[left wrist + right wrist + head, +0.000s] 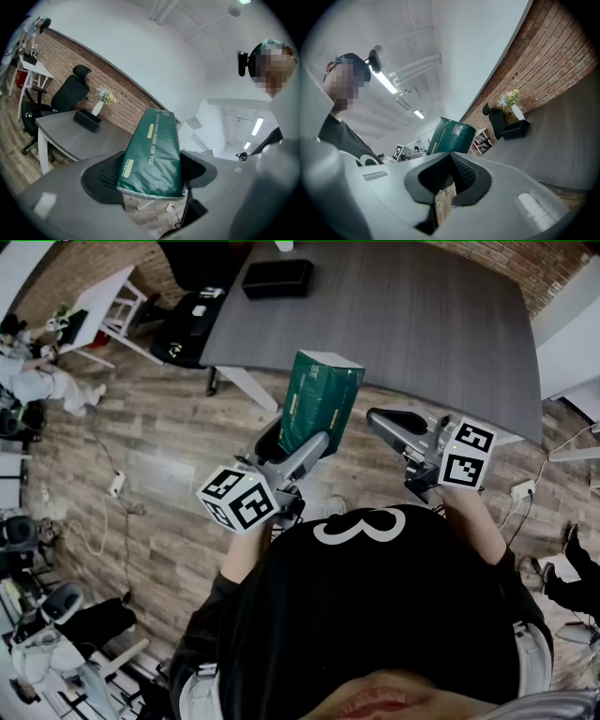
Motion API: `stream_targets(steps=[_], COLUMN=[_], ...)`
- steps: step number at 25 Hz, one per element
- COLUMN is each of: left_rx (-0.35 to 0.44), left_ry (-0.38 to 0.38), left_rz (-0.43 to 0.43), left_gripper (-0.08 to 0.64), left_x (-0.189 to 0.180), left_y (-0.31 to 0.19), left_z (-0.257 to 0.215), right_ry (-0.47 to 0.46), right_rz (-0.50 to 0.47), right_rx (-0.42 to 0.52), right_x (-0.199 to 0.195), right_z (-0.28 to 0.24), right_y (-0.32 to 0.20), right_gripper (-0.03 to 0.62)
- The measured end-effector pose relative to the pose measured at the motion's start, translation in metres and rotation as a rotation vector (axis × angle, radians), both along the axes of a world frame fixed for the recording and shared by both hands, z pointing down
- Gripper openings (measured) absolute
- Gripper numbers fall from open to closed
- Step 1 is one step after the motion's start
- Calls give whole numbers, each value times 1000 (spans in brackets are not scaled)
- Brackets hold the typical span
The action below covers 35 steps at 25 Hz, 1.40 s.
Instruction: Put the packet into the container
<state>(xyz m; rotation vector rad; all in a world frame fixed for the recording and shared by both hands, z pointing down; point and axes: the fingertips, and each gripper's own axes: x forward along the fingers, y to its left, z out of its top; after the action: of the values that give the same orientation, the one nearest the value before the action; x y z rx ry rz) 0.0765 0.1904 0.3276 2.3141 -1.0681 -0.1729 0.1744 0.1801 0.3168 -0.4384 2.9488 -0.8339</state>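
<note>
Currently the carry step is in hand: the green packet (319,399) is up in the air, clamped by its lower end in the left gripper (292,442). That gripper's jaws stand wide, with both pads pressed against the packet's sides. The packet stands nearly upright over the wooden floor (159,427), just short of the near edge of the desk (422,324), not yet above it.

The right gripper (389,423) is held out to the right of the packet. Its jaws are drawn together to a bare slit with nothing between them, so it seems to have no part in this step.

A black oblong box (277,277) sits at the far side of the desk and is most likely the container. If so, the next move calls for a long reach forward across the desk. The packet would then need lowering into the box's open top before the jaws let go.
</note>
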Motion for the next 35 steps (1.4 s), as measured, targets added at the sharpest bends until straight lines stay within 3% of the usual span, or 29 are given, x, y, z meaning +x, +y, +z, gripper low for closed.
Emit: stream_targets(steps=[9,21,30,35], left_rx=[13,37,46,13], left_ry=[2,-8,-2,-4], left_rz=[4,-21,-53,-72], left_gripper=[390,390,390,390], left_x=[-5,-67,-103,-109], left_y=[-7,-23,-28,-69], left_z=[-2,-3,-9,7], right_ry=[6,-31,-8,-8], right_rz=[2,-10,-35,-47], right_rx=[8,8,30,-4], right_x=[-7,-72,-104,-112], right_z=[1,0,-7,8], right_y=[-8,-33,-33,-81], right_gripper=[2,2,2,2])
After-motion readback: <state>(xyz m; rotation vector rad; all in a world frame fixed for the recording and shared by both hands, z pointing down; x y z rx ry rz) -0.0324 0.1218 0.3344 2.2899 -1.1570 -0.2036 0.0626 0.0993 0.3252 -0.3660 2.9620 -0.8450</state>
